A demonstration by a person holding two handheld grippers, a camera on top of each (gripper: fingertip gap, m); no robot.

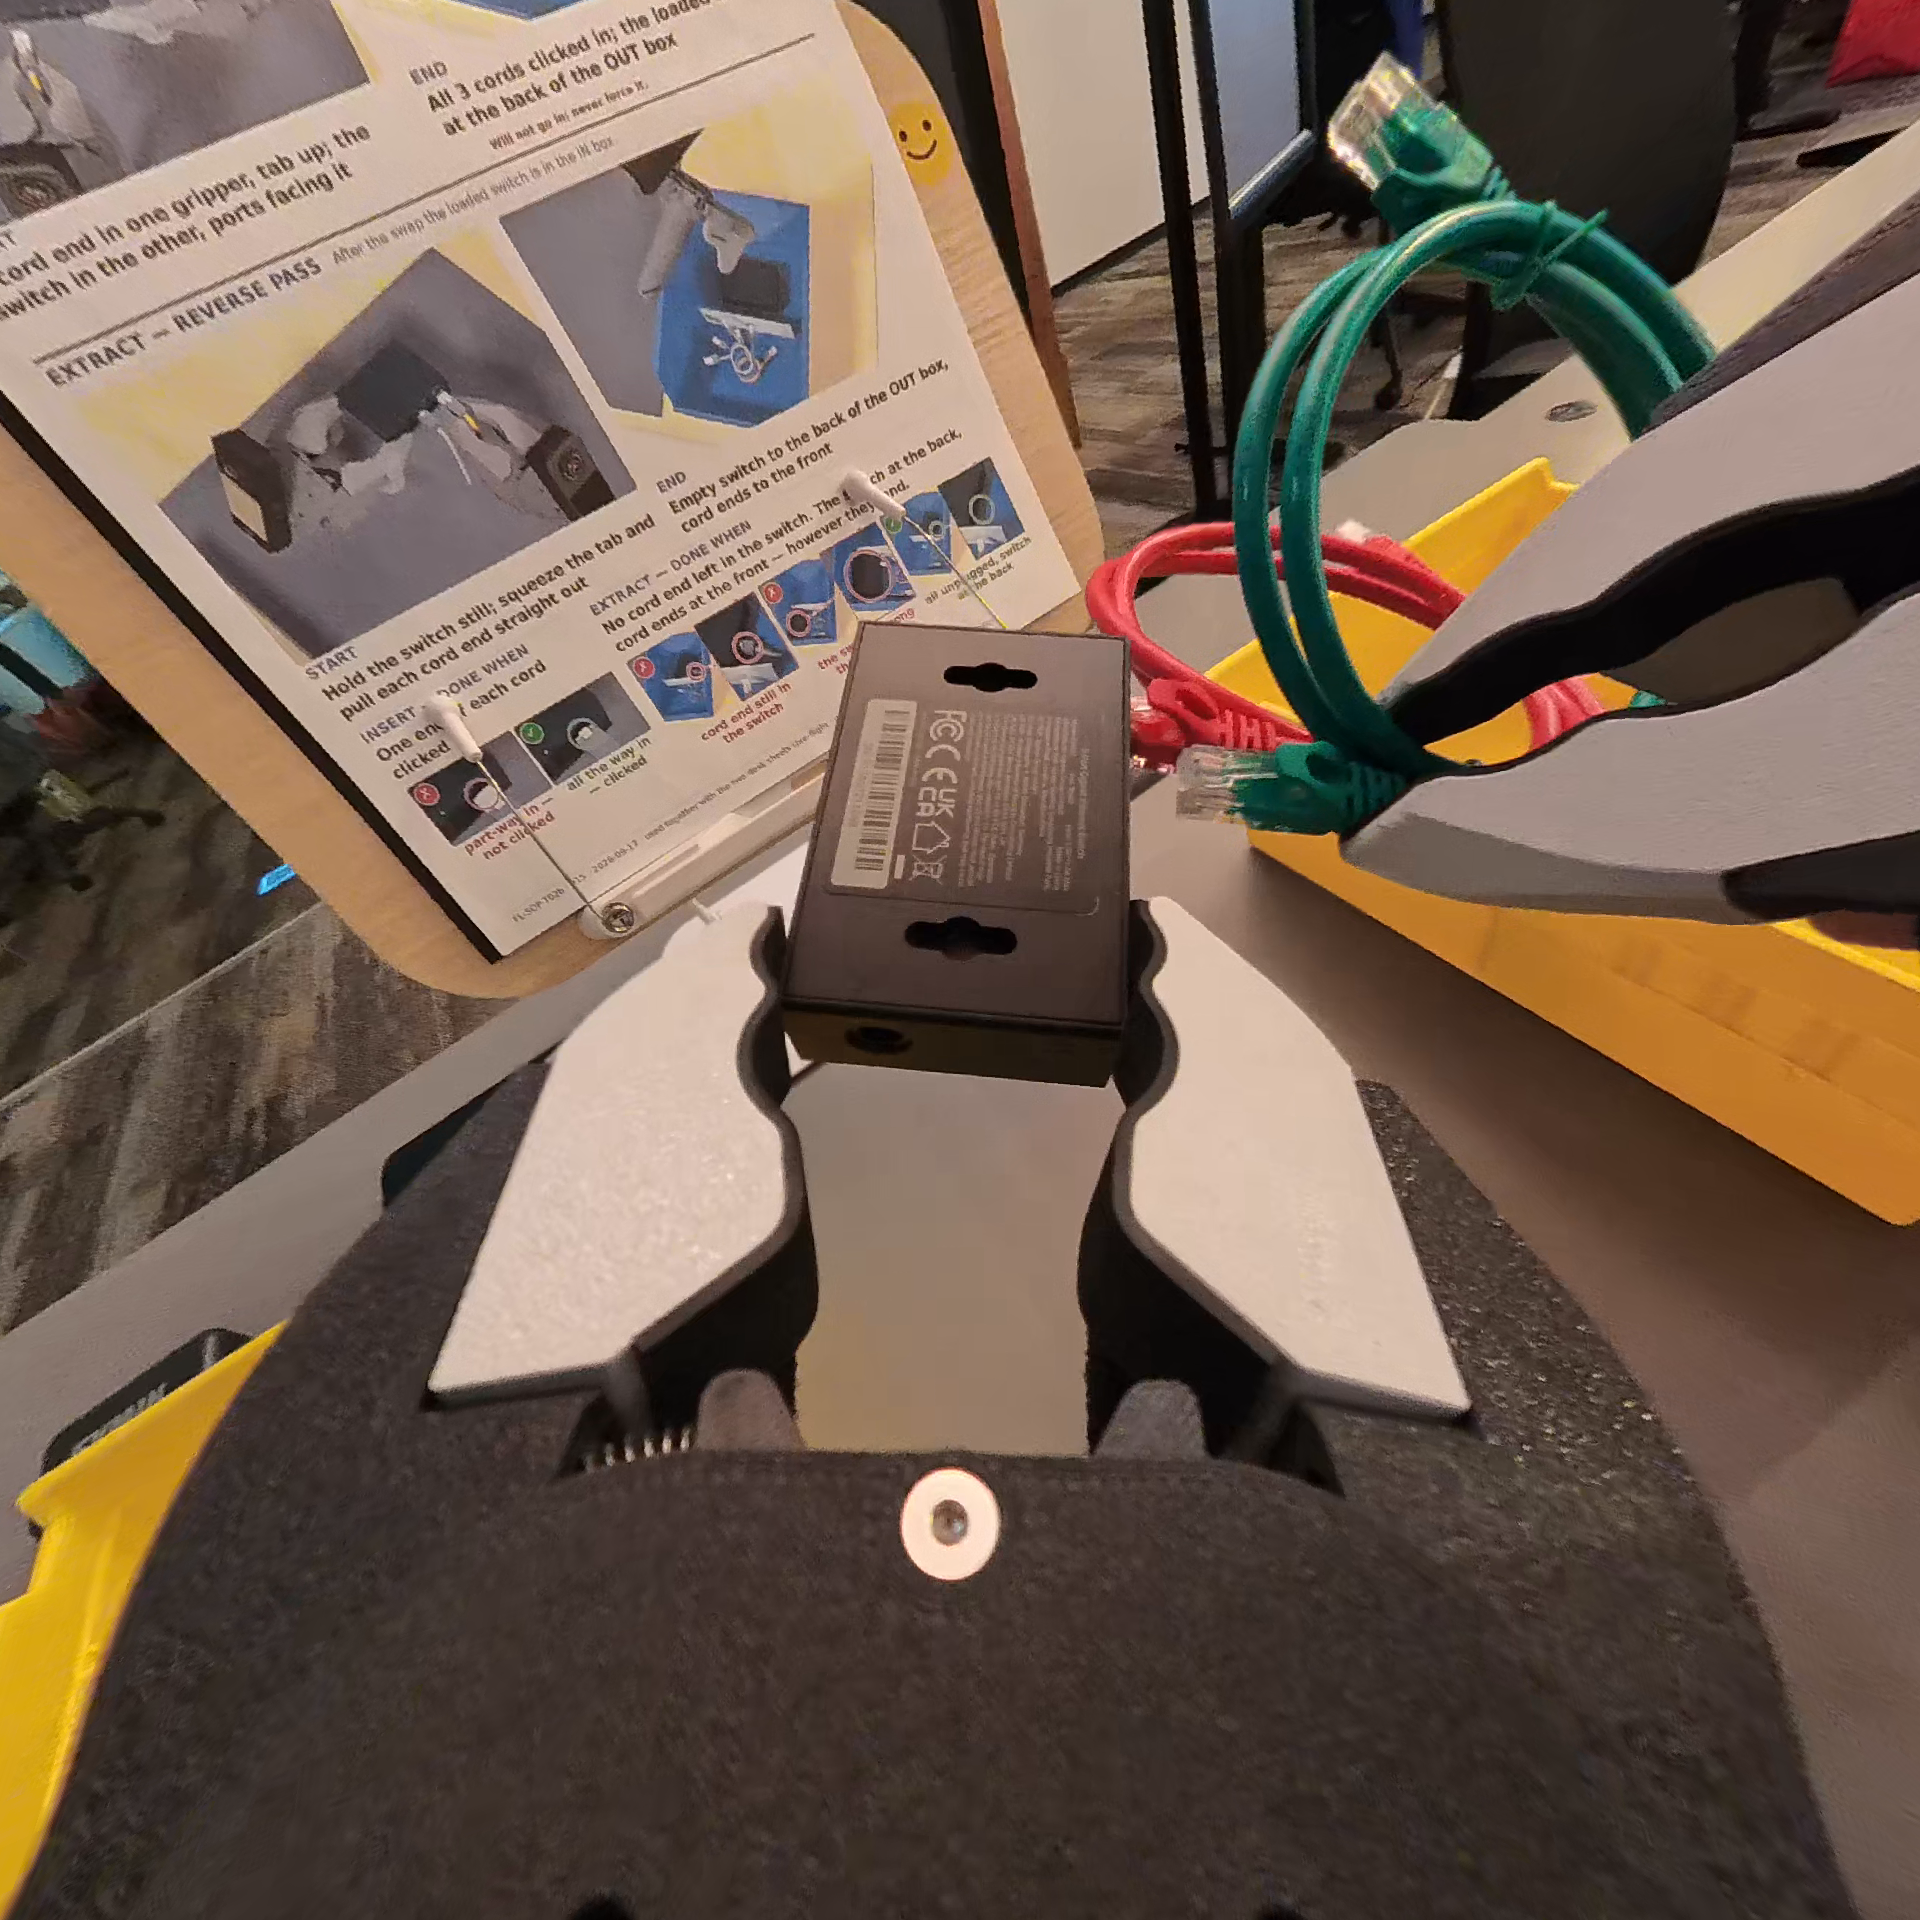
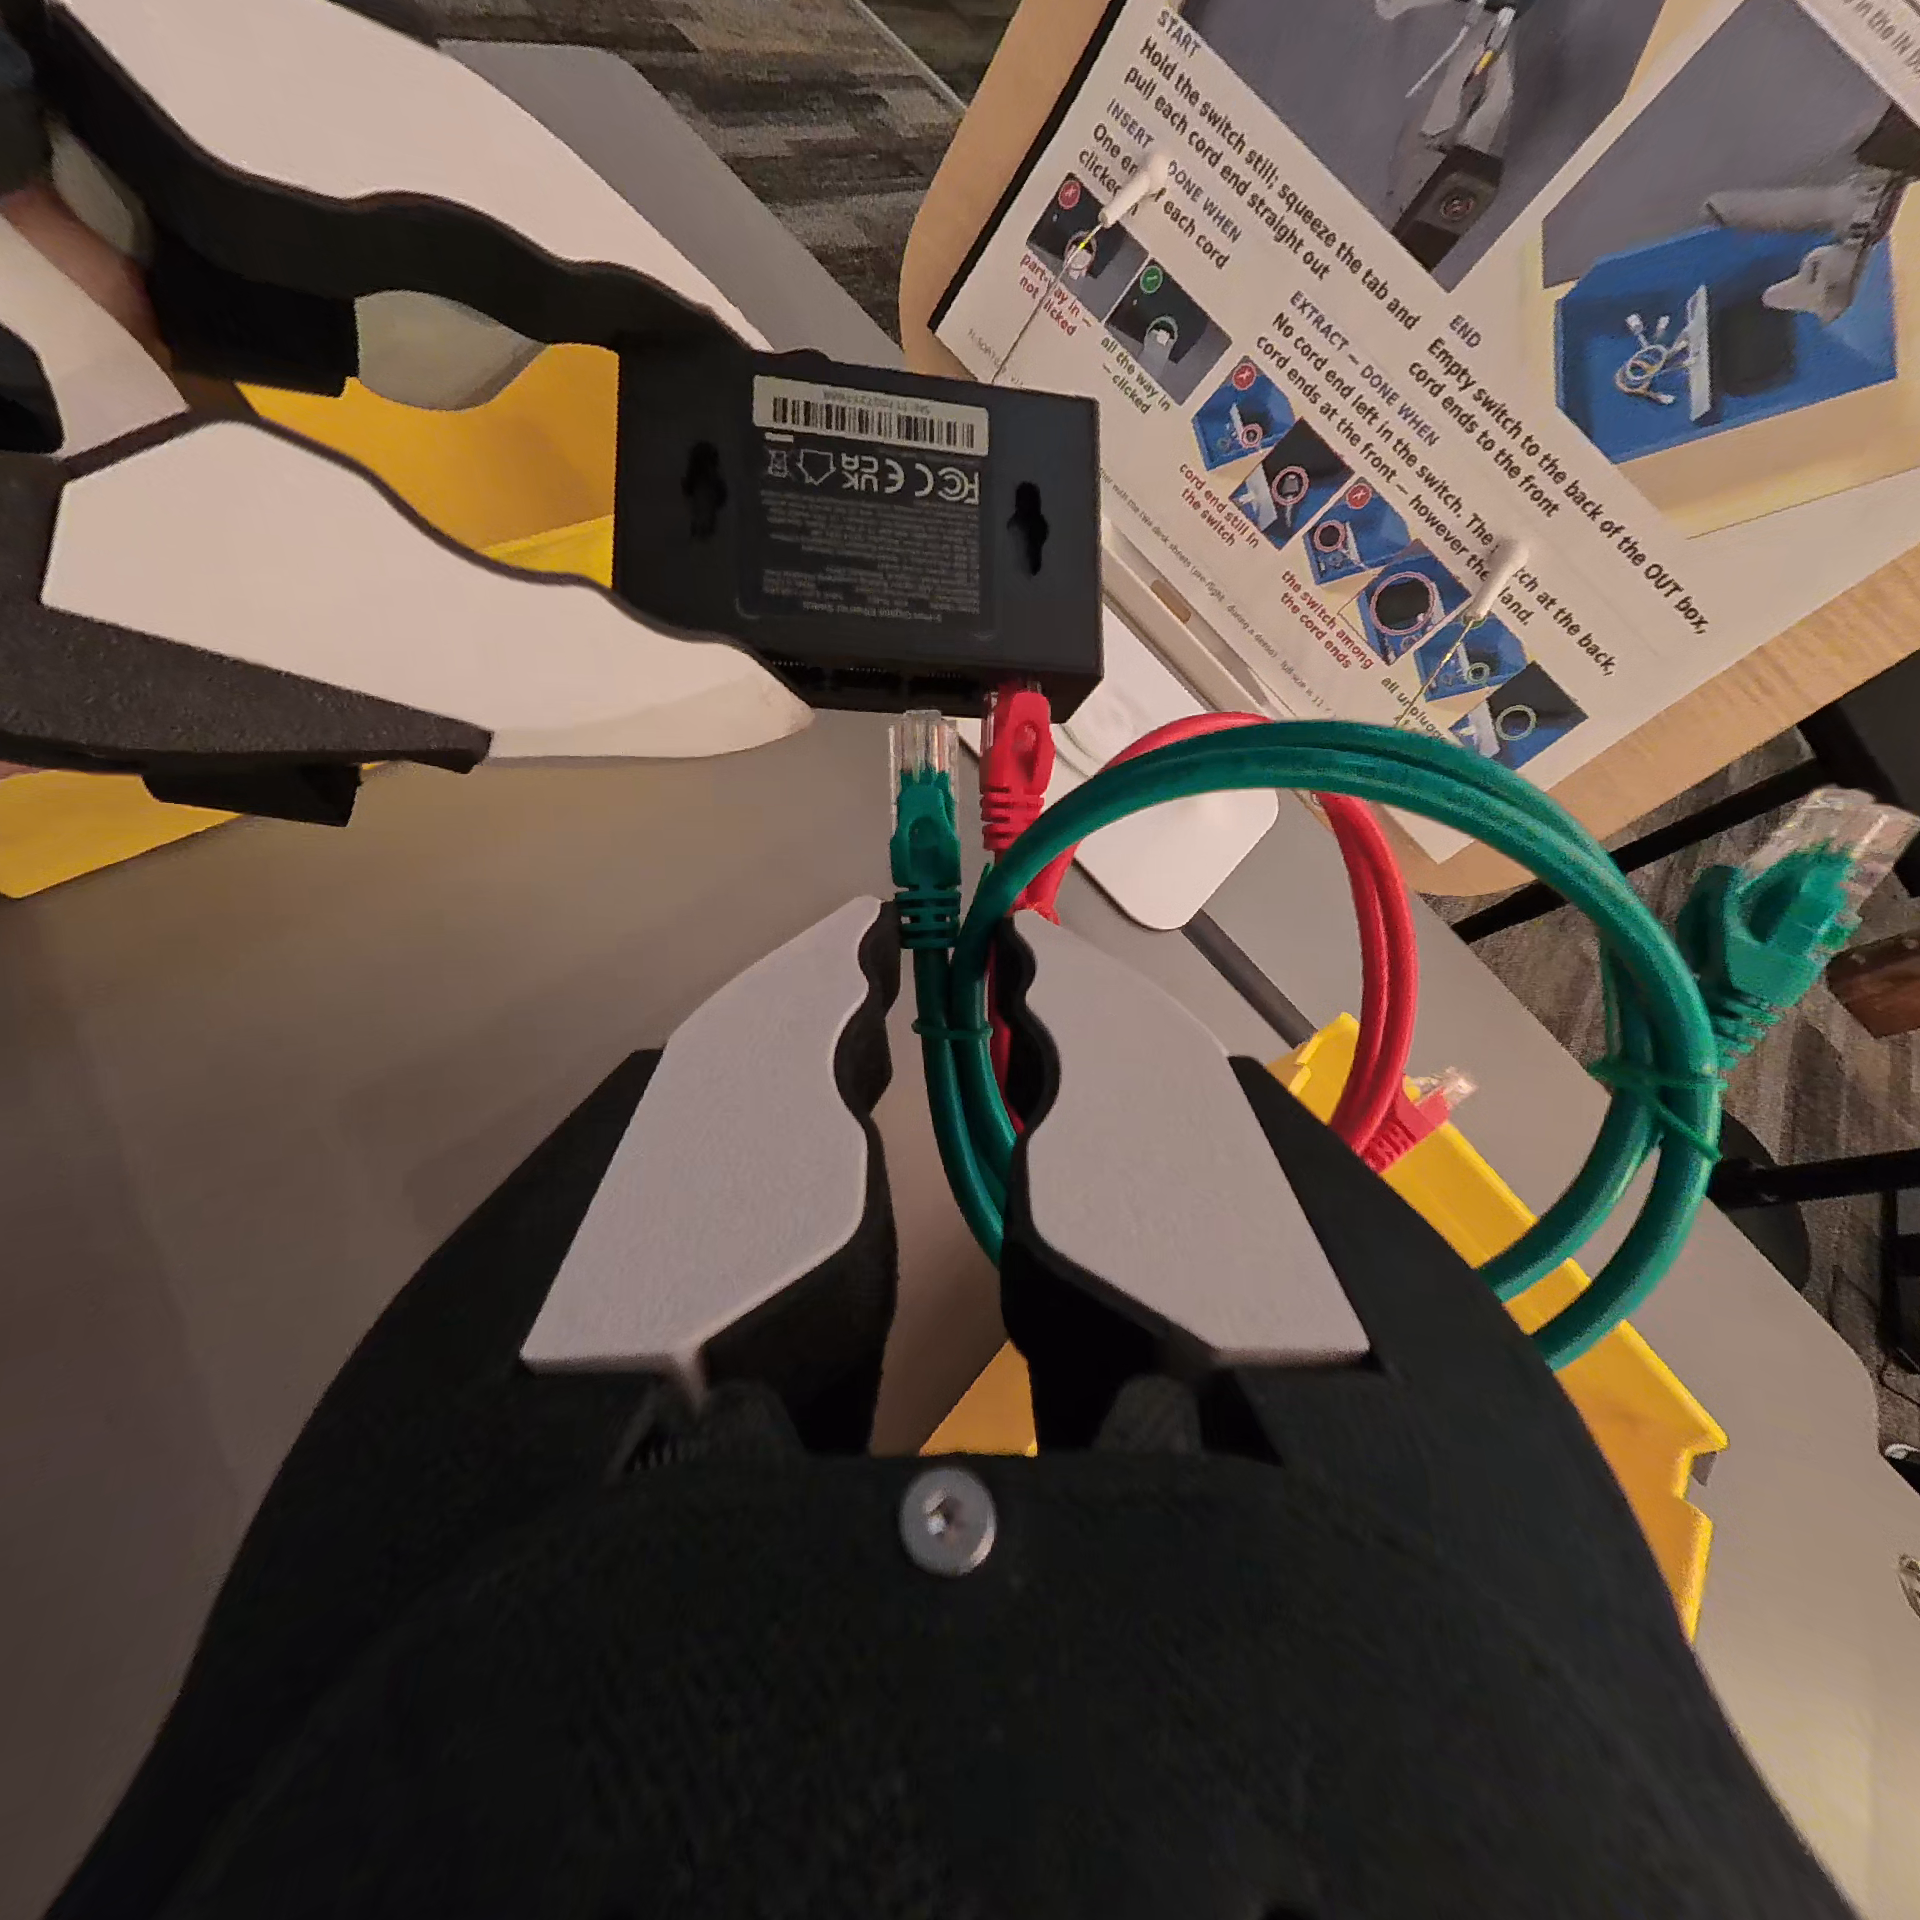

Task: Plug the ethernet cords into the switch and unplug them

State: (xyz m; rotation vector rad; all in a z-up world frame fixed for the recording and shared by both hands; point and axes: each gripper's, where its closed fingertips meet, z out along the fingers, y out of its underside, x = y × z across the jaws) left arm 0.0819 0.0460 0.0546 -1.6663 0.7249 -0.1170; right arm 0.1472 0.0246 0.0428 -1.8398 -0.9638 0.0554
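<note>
Plug-in step, 2nd cord. Left gripper (image 1: 951, 997) is clamped on the black ethernet switch (image 2: 868, 520), upper centre of right wrist view, label side showing, ports toward the right gripper (image 2: 951, 935). Red cord (image 2: 1013, 748) looks already seated in a port. Right gripper pinches the green cord (image 2: 920, 831) behind its boot; clear plug sits just below the next port, not in. Next, I'd judge: line plug w/ port, push straight till click. Yellow bin (image 2: 1475, 1195) lower right.

Matt black plastic switch (image 1: 961, 831), glossy rubbery green cord (image 2: 1351, 769), smooth grey table (image 2: 312, 1039), paper sheet (image 1: 520, 364)
</note>
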